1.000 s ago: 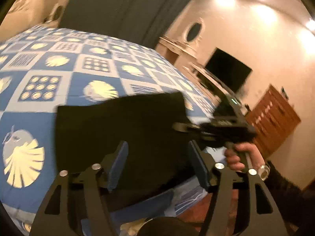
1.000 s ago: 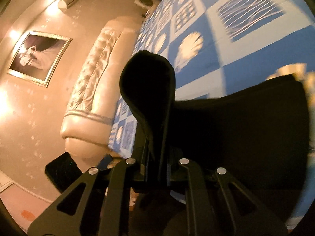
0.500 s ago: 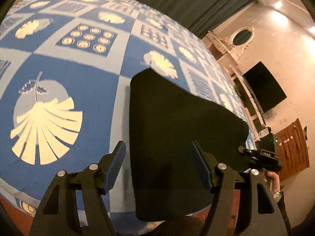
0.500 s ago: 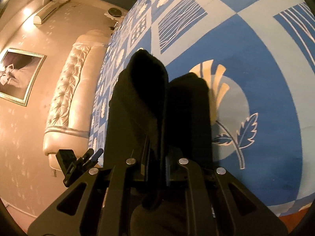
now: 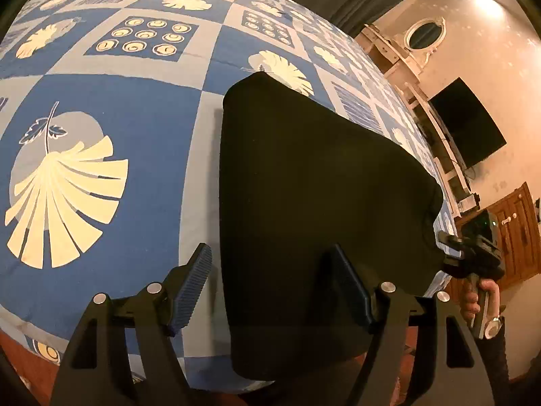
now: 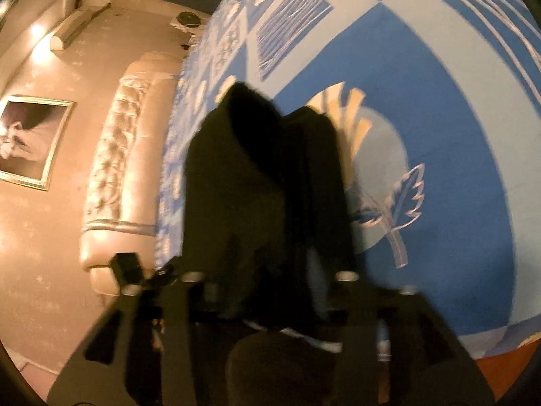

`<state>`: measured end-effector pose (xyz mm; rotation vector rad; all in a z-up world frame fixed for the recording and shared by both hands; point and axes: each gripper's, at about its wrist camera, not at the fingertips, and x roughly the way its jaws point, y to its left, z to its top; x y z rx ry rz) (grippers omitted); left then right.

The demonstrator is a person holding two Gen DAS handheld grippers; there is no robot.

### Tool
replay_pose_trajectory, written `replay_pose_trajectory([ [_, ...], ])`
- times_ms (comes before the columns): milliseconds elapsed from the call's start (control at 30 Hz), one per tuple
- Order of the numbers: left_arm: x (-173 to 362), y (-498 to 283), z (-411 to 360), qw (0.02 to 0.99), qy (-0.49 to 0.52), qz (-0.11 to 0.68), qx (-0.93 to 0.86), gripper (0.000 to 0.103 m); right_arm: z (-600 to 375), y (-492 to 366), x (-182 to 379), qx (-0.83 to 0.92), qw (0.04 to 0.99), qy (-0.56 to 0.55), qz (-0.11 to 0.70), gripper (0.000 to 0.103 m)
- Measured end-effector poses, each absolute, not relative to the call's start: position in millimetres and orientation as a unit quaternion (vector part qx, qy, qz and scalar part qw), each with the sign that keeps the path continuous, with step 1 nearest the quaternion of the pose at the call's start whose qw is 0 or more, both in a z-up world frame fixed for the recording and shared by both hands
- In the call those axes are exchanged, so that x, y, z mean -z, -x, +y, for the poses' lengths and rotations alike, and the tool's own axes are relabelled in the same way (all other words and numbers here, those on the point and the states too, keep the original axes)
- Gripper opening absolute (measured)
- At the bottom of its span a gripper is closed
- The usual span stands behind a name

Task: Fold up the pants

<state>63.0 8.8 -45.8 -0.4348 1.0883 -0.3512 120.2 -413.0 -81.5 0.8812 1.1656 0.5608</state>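
Note:
The black pants (image 5: 314, 209) lie folded on the blue patterned bedspread (image 5: 101, 128) near its front edge. My left gripper (image 5: 274, 284) is open, its blue-padded fingers (image 5: 192, 277) straddling the near left edge of the pants without gripping. My right gripper (image 5: 473, 257) shows at the pants' right end. In the blurred right wrist view the right gripper (image 6: 267, 280) has its jaws spread, with the pants (image 6: 263, 182) bunched between and ahead of them.
A padded headboard (image 6: 115, 176) and a framed picture (image 6: 27, 142) stand beyond the bed. A dark TV (image 5: 466, 121), a white dresser with an oval mirror (image 5: 426, 34) and a wooden cabinet (image 5: 514, 233) line the wall. The floor (image 6: 507, 355) is reddish.
The right gripper's jaws, shut on the pants before, have spread apart. The pants went from lifted to lying on the bed. The left gripper has stayed open over them.

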Motion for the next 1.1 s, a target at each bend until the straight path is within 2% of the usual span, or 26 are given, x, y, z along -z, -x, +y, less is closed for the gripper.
replay_pose_trajectory([
  [33,47,-63,8,0.817,0.206,0.513,0.164,0.072,-409,-120,81,-0.254,0.713,-0.381,0.531,0.048],
  [100,47,-65,10,0.816,0.207,0.515,0.161,0.072,-400,-122,80,-0.254,0.722,-0.339,0.547,0.011],
  [333,43,-66,19,0.822,0.209,0.509,0.148,0.072,-419,-117,89,-0.241,0.722,-0.333,0.557,0.011],
  [433,43,-69,23,0.822,0.211,0.509,0.142,0.072,-422,-114,82,-0.237,0.724,-0.342,0.551,0.017],
  [467,44,-71,25,0.822,0.211,0.511,0.137,0.072,-425,-114,76,-0.229,0.734,-0.335,0.544,0.021],
  [500,45,-72,26,0.822,0.212,0.512,0.135,0.072,-427,-114,66,-0.216,0.751,-0.330,0.530,0.029],
  [567,46,-74,27,0.821,0.215,0.512,0.132,0.072,-429,-116,56,-0.211,0.767,-0.337,0.504,0.035],
  [633,48,-78,28,0.820,0.216,0.513,0.130,0.072,-425,-122,51,-0.221,0.777,-0.345,0.478,0.035],
  [800,51,-83,27,0.820,0.216,0.513,0.136,0.072,-412,-147,65,-0.244,0.776,-0.367,0.451,0.046],
  [933,51,-88,32,0.824,0.218,0.505,0.137,0.072,-432,-157,77,-0.138,0.804,-0.349,0.460,0.047],
  [967,51,-91,34,0.824,0.224,0.502,0.138,0.074,-440,-155,78,-0.136,0.802,-0.364,0.454,0.050],
  [1067,54,-106,48,0.820,0.261,0.489,0.141,0.077,-454,-148,83,-0.162,0.778,-0.405,0.452,0.072],
  [1100,56,-111,51,0.817,0.268,0.489,0.145,0.077,-455,-146,89,-0.178,0.765,-0.417,0.457,0.073],
])
